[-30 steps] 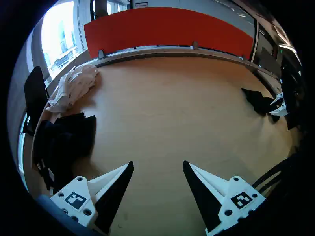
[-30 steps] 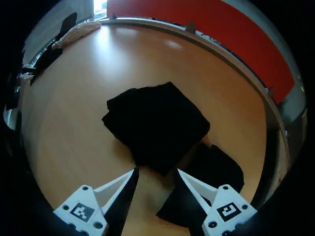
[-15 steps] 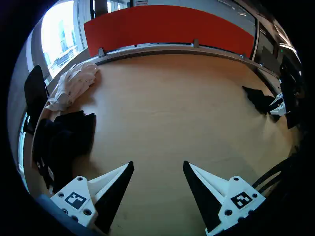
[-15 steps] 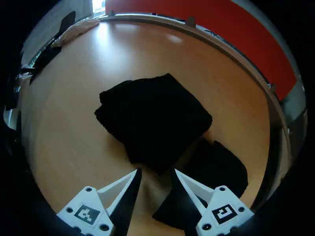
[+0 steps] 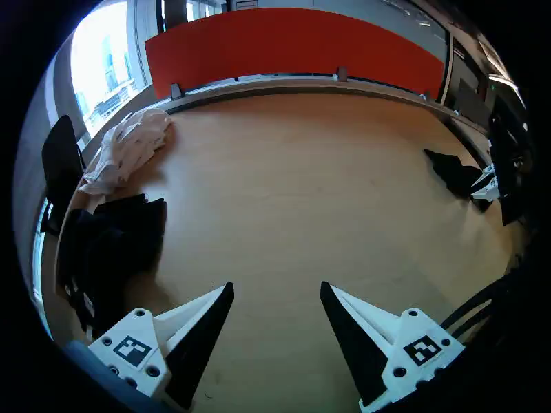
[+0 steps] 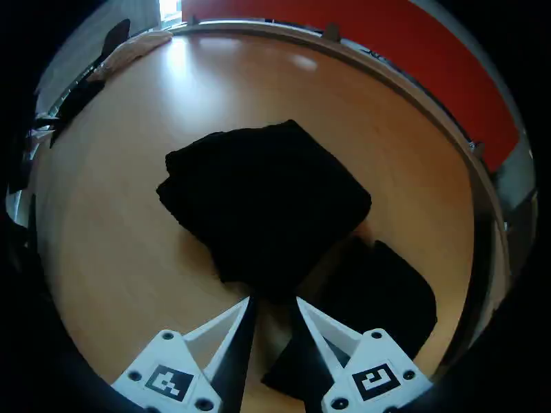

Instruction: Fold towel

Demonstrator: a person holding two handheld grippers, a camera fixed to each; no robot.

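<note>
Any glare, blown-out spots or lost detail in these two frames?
Left gripper view: the window is blown out white; the far edge of the table bows from fisheye. Right gripper view: pale glare on the table near its far edge; the black towel reads as a flat dark mass, folds lost.

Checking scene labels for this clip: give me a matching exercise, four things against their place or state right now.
1 left gripper
2 white cloth
3 larger black towel
4 red partition

A standing along the table's far edge
B crumpled near the table's far corner
C open, over bare wood
D lying just ahead of the right gripper

Pairs: 1-C, 2-B, 3-D, 4-A
</note>
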